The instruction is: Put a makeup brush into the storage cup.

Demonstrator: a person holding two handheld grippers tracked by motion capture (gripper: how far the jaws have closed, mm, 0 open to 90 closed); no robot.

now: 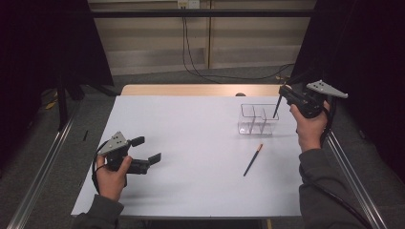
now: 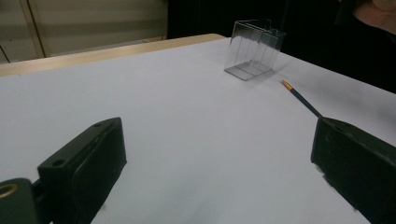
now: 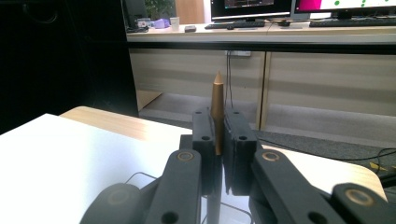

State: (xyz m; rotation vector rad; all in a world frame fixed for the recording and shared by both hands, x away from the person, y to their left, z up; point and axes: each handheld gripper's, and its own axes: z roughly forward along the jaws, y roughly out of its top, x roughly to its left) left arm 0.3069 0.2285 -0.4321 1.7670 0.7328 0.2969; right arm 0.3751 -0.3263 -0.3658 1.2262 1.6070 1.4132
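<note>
You're pinching a gold-tipped dark pencil [image 3: 217, 109] upright in the closed right gripper [image 1: 286, 95] over the clear plastic divided box [image 1: 258, 119]; tilting it risks clipping the rim. Left gripper [image 1: 143, 149] is idling wide open, empty.

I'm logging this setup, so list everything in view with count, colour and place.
clear box: one, transparent, divided into compartments, far right part of the table.
held pencil: one, dark shaft with brownish tip, clamped in the right claw, lower end above the box.
loose pencil: one, dark with an orange end, lying on the sheet in front of the box.
table: one, white sheet on top, wooden strip at the far edge.
cables: black, on the floor beyond the table.
left claw: black, open, low over the table's near left.
right claw: black, shut on the pencil.
</note>
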